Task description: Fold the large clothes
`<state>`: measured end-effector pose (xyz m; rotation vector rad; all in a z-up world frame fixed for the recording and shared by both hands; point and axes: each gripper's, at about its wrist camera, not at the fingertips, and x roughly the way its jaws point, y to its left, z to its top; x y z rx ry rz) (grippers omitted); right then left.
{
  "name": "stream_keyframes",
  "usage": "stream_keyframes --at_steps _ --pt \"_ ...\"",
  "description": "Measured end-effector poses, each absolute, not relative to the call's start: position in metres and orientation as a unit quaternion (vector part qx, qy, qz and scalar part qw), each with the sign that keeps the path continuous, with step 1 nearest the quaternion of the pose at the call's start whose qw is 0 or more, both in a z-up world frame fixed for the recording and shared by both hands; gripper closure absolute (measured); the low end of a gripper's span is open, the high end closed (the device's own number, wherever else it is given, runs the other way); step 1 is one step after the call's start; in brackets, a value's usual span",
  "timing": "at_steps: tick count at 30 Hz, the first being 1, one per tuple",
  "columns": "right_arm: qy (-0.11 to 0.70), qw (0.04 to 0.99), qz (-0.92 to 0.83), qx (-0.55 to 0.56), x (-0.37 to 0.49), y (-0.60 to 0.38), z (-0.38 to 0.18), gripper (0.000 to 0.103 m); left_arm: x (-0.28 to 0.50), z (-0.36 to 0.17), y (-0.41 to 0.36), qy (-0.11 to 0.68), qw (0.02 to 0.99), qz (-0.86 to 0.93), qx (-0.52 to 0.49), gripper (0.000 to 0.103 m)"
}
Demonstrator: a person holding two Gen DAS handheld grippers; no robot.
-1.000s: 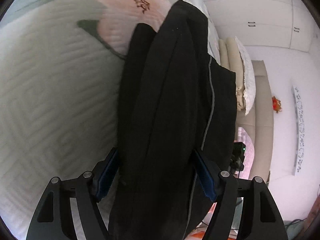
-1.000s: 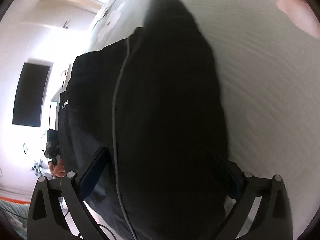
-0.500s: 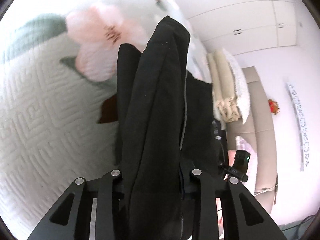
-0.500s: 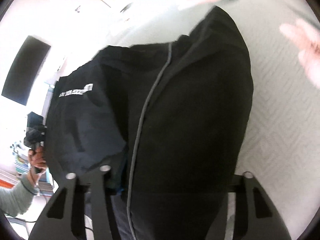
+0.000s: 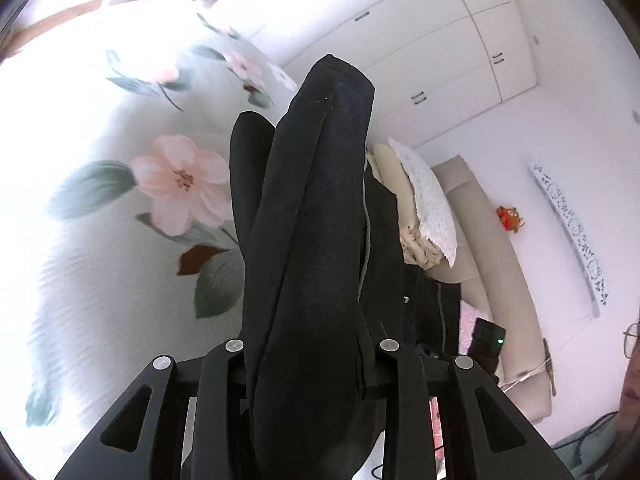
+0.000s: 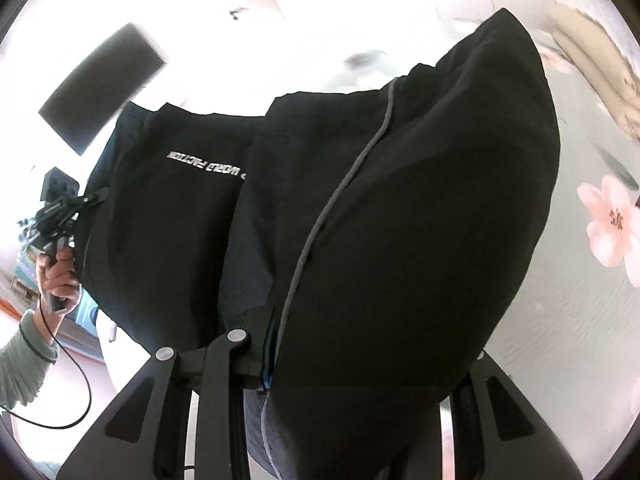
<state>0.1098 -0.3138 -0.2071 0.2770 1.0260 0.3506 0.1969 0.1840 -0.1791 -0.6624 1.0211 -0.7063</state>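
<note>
Left wrist view: the left tongs (image 5: 310, 354) had just closed on the black garment (image 5: 316, 216), bunched long and narrow, running straight away above the floral bed (image 5: 100, 240).

Right wrist view: the right tongs (image 6: 360, 344), jaws just closing, clamped the same garment, spreading leftwards.

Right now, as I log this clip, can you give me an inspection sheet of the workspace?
Surface: bed cover, white with pink flowers.
Job's things: black garment, grey piping, white lettering, hanging bunched.
Clutter: pillows stacked at the bed's end.
Grippers: left gripper and right gripper, jaws just closed, each clamped on the garment.
Cables: black cable trailing from the left hand.
Surroundings: white wardrobe, beige sofa.
</note>
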Motion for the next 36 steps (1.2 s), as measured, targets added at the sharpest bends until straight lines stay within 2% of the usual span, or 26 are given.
stream_keyframes --at_steps 7,13,16,18,20,22,25,29,32,36 --pt "0.505 0.837 0.169 0.126 0.059 -0.261 -0.182 0.065 0.129 -0.177 0.242 0.479 0.763 -0.31 -0.302 0.073" --pt "0.557 0.81 0.138 0.121 0.017 -0.224 -0.227 0.065 0.087 -0.269 0.267 0.521 0.731 -0.283 -0.338 0.073" --pt "0.608 0.776 0.107 0.132 0.005 -0.215 -0.294 0.065 0.072 -0.341 0.281 0.546 0.722 -0.245 -0.347 0.07" --pt "0.615 0.778 0.057 0.115 -0.004 -0.223 -0.328 0.057 0.071 -0.386 0.312 0.553 0.686 -0.226 -0.416 0.064" --pt "0.606 0.769 0.054 0.196 -0.01 -0.248 -0.348 0.046 0.068 -0.427 0.34 0.553 0.635 -0.216 -0.494 0.048" --pt "0.599 0.76 0.038 0.249 -0.014 -0.266 -0.361 0.038 0.067 -0.438 0.349 0.554 0.613 -0.228 -0.515 0.046" --pt "0.608 0.739 0.007 0.291 -0.015 -0.276 -0.366 0.026 0.064 -0.417 0.356 0.572 0.625 -0.222 -0.483 0.046" --pt "0.608 0.732 -0.046 0.303 -0.036 -0.309 -0.352 0.022 0.057 -0.367 0.385 0.582 0.686 -0.17 -0.403 0.046" --pt "0.596 0.763 -0.064 0.241 -0.057 -0.302 -0.308 0.022 0.055 -0.301 0.37 0.57 0.763 -0.143 -0.269 0.045" --pt "0.564 0.812 -0.035 0.145 -0.023 -0.217 -0.253 0.022 0.066 -0.257 0.307 0.54 0.773 -0.225 -0.246 0.043"
